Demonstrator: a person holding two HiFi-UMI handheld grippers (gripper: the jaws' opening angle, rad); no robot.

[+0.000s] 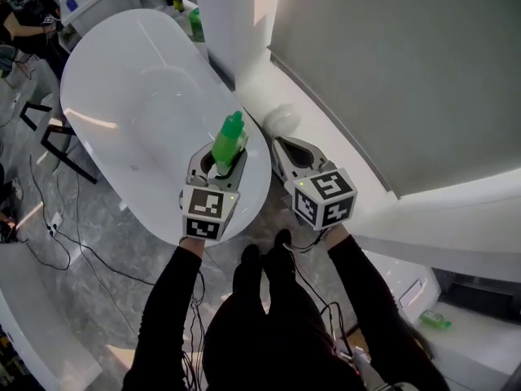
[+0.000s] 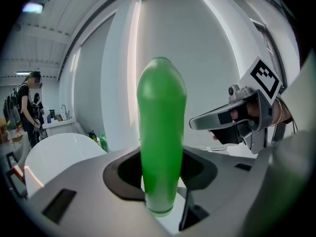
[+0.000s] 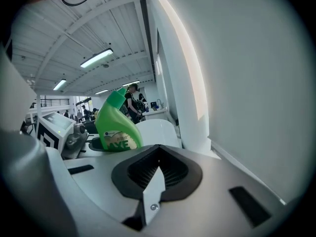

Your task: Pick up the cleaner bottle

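Note:
The green cleaner bottle (image 1: 229, 139) stands upright between the jaws of my left gripper (image 1: 220, 157), lifted above the near end of the white bathtub (image 1: 130, 96). In the left gripper view the bottle (image 2: 160, 132) fills the middle and the dark pads (image 2: 123, 174) press on its sides, so my left gripper (image 2: 160, 186) is shut on it. My right gripper (image 1: 286, 149) hangs beside it to the right, jaws together with nothing between them. The right gripper view shows its jaws (image 3: 158, 169) meeting, with the bottle (image 3: 116, 125) to the left.
A white ledge (image 1: 269, 88) and a grey wall (image 1: 391, 63) lie right of the tub. Another green bottle (image 1: 196, 23) stands at the tub's far end, and one more (image 1: 435, 320) lies at lower right. People (image 2: 28, 102) stand far off. Cables run over the floor (image 1: 73, 251).

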